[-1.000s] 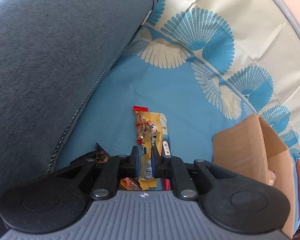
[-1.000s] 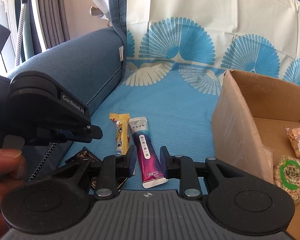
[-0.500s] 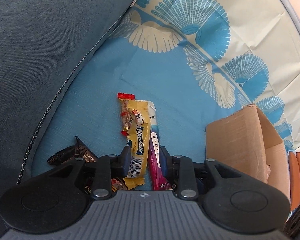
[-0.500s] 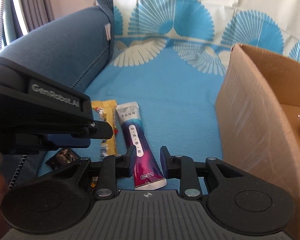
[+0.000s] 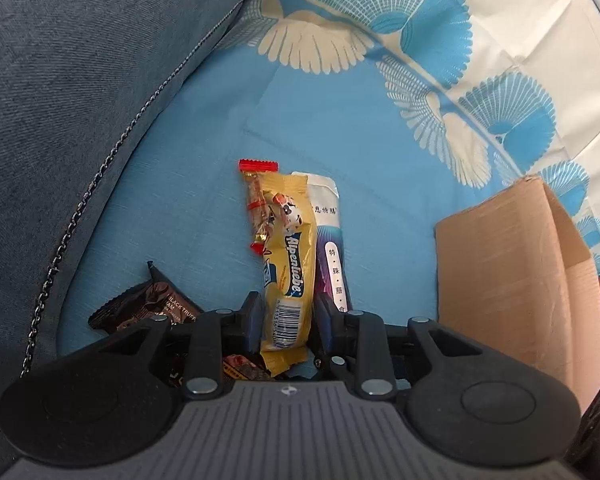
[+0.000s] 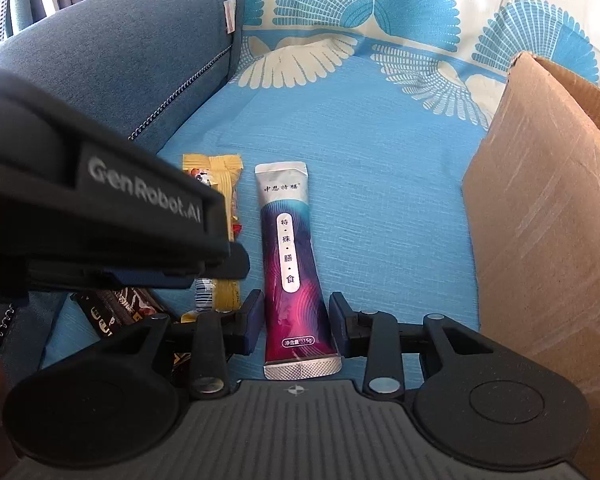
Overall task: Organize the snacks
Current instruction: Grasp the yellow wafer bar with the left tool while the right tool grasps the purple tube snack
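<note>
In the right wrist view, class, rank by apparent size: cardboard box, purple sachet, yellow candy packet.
1. cardboard box
2. purple sachet
3. yellow candy packet, though the left tool partly hides it, so this is unsure.

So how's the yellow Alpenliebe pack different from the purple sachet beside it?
The yellow Alpenliebe pack is gold with a cartoon cow and a barcode; the purple sachet is silver-topped, fading to purple, with Chinese characters. The Alpenliebe pack lies between the left tongs, the sachet between the right tongs. Both are long, slim packets lying flat, side by side, on the blue cloth.
</note>
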`<action>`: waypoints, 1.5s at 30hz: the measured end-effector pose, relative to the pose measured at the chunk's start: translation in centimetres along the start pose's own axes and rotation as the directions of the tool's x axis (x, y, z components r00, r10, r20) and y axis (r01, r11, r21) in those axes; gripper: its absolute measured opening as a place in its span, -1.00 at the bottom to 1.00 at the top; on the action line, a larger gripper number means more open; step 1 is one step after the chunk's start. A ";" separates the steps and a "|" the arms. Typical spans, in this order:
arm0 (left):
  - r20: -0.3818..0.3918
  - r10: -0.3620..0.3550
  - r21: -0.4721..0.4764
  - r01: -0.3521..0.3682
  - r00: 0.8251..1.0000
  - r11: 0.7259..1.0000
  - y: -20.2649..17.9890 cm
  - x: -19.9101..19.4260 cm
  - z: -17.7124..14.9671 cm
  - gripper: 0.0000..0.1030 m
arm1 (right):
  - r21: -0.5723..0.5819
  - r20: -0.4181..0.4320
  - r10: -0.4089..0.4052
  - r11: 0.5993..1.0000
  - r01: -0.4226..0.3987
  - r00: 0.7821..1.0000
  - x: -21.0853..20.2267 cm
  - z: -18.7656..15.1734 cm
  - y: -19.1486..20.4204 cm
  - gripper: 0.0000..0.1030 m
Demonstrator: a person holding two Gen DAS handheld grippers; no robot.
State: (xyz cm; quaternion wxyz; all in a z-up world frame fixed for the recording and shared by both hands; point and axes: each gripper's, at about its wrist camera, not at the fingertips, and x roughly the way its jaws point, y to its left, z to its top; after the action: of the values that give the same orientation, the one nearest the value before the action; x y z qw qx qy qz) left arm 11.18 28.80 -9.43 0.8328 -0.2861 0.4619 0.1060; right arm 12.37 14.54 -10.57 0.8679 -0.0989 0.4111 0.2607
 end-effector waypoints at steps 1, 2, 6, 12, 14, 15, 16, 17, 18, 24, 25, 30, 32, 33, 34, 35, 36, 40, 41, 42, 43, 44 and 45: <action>-0.001 0.004 0.009 -0.004 1.000 1.000 -0.1 0.1 0.0 -0.48 | -0.002 0.001 0.001 1.000 -0.001 1.000 0.0 0.0 0.0 -0.28; -0.001 0.011 0.020 -0.011 1.000 1.000 -0.1 0.2 -0.1 -0.52 | -0.003 0.001 0.004 1.000 -0.004 1.000 -0.1 -0.1 -0.1 -0.30; 0.019 0.023 0.029 -0.023 1.000 0.999 -0.2 0.0 -0.2 -0.57 | -0.004 0.008 0.014 1.000 -0.014 1.000 -0.4 -0.3 -0.4 -0.42; 0.075 0.002 0.041 -0.005 0.997 0.999 -0.4 -1.5 -0.3 -0.63 | 0.011 0.044 0.005 1.000 -0.005 0.999 -1.4 -0.4 -0.8 -0.53; 0.088 -0.001 0.032 -0.002 0.996 0.999 -0.3 -2.1 -0.4 -0.63 | 0.005 0.052 0.001 1.000 -0.001 0.999 -2.0 -0.6 -0.8 -0.53; 0.090 -0.005 0.025 0.002 0.996 1.000 -0.2 -2.3 -0.4 -0.63 | 0.000 0.046 -0.005 1.000 0.005 0.999 -2.2 -0.8 -0.7 -0.53; 0.091 -0.005 0.020 0.003 0.996 1.000 -0.1 -2.6 -0.5 -0.63 | -0.002 0.034 -0.011 1.000 0.011 0.999 -2.4 -0.9 -0.8 -0.53; 0.088 0.002 0.015 -0.003 0.996 1.000 0.0 -2.8 -0.6 -0.63 | 0.000 0.019 -0.020 1.000 0.020 1.000 -2.5 -1.1 -0.8 -0.53; 0.081 0.013 0.011 -0.014 0.997 1.000 0.1 -2.9 -0.7 -0.63 | 0.004 0.001 -0.027 1.000 0.027 1.000 -2.6 -1.2 -0.8 -0.53; 0.026 0.052 0.015 -0.053 0.998 0.998 0.6 -2.1 -0.9 -0.62 | 0.002 -0.067 -0.041 0.999 0.041 0.997 -2.5 -1.9 -0.7 -0.47; 0.024 0.059 0.021 -0.060 0.998 0.998 0.6 -1.9 -0.8 -0.62 | 0.009 -0.066 -0.040 0.999 0.041 0.997 -2.4 -1.7 -0.8 -0.46; 0.012 0.076 0.039 -0.077 0.997 0.996 0.5 -0.7 -0.7 -0.62 | 0.044 -0.048 -0.031 0.998 0.033 0.998 -1.9 -1.6 -1.4 -0.40; 0.010 0.089 0.046 -0.089 0.996 0.995 0.3 -0.3 -0.6 -0.57 | 0.045 -0.041 -0.032 0.998 0.034 0.999 -1.6 -1.6 -1.4 -0.39; 0.007 0.093 0.046 -0.093 0.996 0.995 0.1 -0.1 -0.5 -0.56 | 0.044 -0.037 -0.032 0.998 0.034 0.999 -1.5 -1.5 -1.5 -0.38; 0.006 0.096 0.048 -0.096 0.995 0.994 0.1 0.0 -0.5 -0.53 | 0.041 -0.033 -0.032 0.999 0.033 0.999 -1.4 -1.4 -1.5 -0.38; 0.005 0.101 0.053 -0.101 0.995 0.993 0.1 0.1 -0.5 -0.52 | 0.039 -0.029 -0.033 0.999 0.034 0.999 -1.3 -1.4 -1.4 -0.38; 0.004 0.106 0.057 -0.106 0.994 0.993 0.0 0.3 -0.5 -0.52 | 0.036 -0.026 -0.034 0.999 0.035 0.999 -1.2 -1.3 -1.4 -0.38; 0.004 0.116 0.072 -0.116 0.993 0.991 -0.1 0.6 -0.5 -0.51 | 0.028 -0.018 -0.033 0.999 0.033 0.999 -1.0 -1.1 -1.5 -0.40; 0.007 0.119 0.077 -0.119 0.993 0.990 -0.2 0.6 -0.5 -0.51 | 0.026 -0.015 -0.034 0.999 0.034 0.999 -1.0 -1.1 -1.5 -0.43; 0.012 0.122 0.077 -0.123 0.992 0.989 -0.3 0.6 -0.6 -0.53 | 0.023 -0.012 -0.034 0.999 0.035 0.999 -1.0 -1.0 -1.5 -0.49; 0.020 0.127 0.073 -0.128 0.992 0.989 -0.3 0.4 -0.5 -0.55 | 0.024 -0.008 -0.037 0.999 0.037 0.999 -1.0 -1.0 -1.6 -0.52; 0.034 0.132 0.071 -0.134 0.991 0.988 -0.3 0.1 -0.5 -0.56 | 0.030 -0.004 -0.039 0.999 0.039 0.999 -1.1 -1.0 -1.7 -0.55; 0.052 0.131 0.072 -0.134 0.990 0.988 -0.3 -0.2 -0.5 -0.57 | 0.042 0.002 -0.041 0.998 0.041 0.999 -1.2 -0.9 -1.8 -0.57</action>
State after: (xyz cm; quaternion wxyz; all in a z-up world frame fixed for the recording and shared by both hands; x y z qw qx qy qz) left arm 10.86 28.27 -9.32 0.8447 -0.2208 0.4638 0.1504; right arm 12.07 12.19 -10.31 0.8755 -0.0890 0.4132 0.2343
